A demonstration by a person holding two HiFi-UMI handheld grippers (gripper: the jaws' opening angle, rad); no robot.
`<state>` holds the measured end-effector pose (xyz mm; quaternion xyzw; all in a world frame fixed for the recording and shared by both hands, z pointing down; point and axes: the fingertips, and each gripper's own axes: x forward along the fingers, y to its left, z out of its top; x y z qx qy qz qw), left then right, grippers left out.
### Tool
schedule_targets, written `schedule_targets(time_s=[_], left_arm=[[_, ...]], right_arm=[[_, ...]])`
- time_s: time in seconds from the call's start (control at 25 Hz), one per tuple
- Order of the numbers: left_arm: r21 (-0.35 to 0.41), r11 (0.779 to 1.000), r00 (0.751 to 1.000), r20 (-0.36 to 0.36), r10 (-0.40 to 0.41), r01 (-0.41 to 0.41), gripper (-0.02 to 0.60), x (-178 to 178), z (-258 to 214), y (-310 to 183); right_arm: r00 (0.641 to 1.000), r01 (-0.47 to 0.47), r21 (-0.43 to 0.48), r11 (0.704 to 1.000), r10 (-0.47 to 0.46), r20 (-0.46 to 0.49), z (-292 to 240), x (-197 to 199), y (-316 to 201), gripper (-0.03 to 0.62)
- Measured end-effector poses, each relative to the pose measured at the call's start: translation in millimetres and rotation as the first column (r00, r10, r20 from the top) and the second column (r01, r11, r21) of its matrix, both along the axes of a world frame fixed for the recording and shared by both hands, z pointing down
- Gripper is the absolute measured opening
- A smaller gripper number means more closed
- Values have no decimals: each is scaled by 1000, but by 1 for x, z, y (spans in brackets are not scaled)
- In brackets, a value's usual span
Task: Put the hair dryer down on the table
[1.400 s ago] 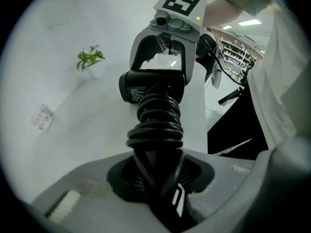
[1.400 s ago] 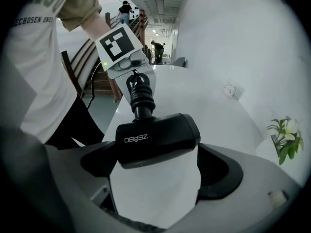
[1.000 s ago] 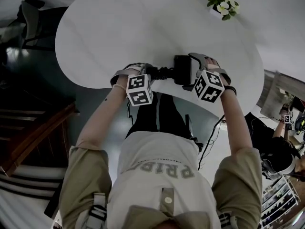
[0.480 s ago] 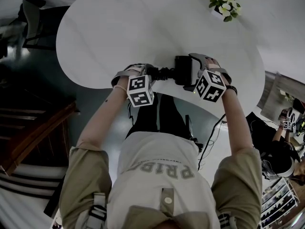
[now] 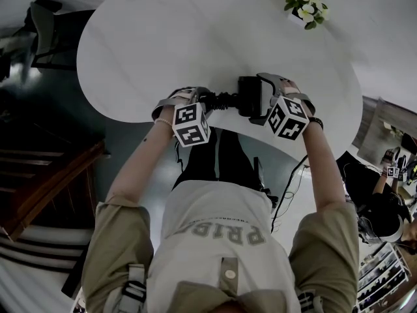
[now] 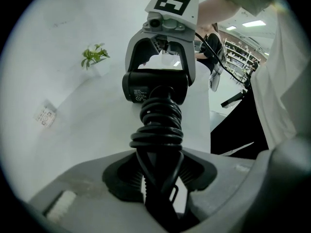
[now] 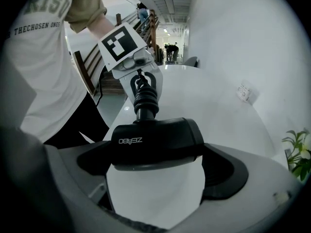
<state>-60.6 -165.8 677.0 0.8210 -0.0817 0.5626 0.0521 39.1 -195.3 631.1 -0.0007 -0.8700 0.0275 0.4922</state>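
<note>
A black hair dryer (image 5: 251, 96) hangs level between my two grippers, at the near edge of the white round table (image 5: 195, 38). My right gripper (image 5: 260, 100) is shut on its body (image 7: 158, 137), which fills the gap between the jaws (image 7: 158, 169). The coiled black cord (image 6: 156, 125) runs from the dryer's end (image 6: 155, 85) back between the jaws of my left gripper (image 6: 158, 178). Those jaws are opening, and a sliver of table shows beside the cord. I cannot tell whether the dryer touches the tabletop.
A small potted plant (image 5: 305, 6) stands at the table's far right, and a small card (image 6: 46, 116) lies on the top. A wooden stair rail (image 5: 45, 188) is to my left. Another person (image 5: 384, 207) sits at the right, beyond the table.
In the head view both grippers and the hair dryer stay where they were at the table's near edge; no clear movement shows.
</note>
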Motion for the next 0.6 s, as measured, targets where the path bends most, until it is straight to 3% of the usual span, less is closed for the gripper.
schedule_targets(time_s=[0.6], left_arm=[[-27,999,998,-47,-45,44,223,-2,-1,-4]], right_arm=[[1000,-16,7,1000,16,24,-2,-4,-1,574]])
